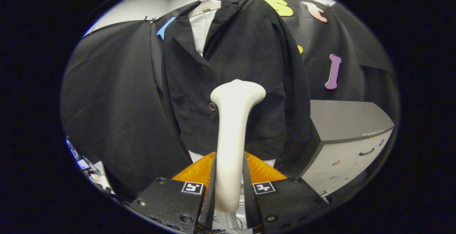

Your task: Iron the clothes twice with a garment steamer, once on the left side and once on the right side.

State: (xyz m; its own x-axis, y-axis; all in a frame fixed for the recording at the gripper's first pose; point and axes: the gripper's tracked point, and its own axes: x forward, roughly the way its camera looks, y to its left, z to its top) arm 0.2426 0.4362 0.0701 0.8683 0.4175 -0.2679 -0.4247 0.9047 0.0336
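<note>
Hand-held gripper (229, 177) clamped on garment steamer (233, 130), both fingers pressed against its handle. Steamer head up, out beyond the fingertips, sitting over the middle of the black jacket (235, 70), just right of the front button (212, 106). Cannot tell whether the head touches the fabric or hangs just short of it.

Jacket on a hanger (206, 6) against the booth wall, over a white shirt (200, 31), collar open. Grey drawer cabinet (342, 138) to the right, near the jacket's right edge.

Progress, as a judgement: steamer picked up and brought to the garment, so grasp step done. Head at mid-height near the centre line, not clearly on the left or right panel. No steam visible, no sign in the fabric of a finished pass. Can't count either of the 2 passes as done from this. Likely left: 1 stroke down the left side, 1 down the right.
</note>
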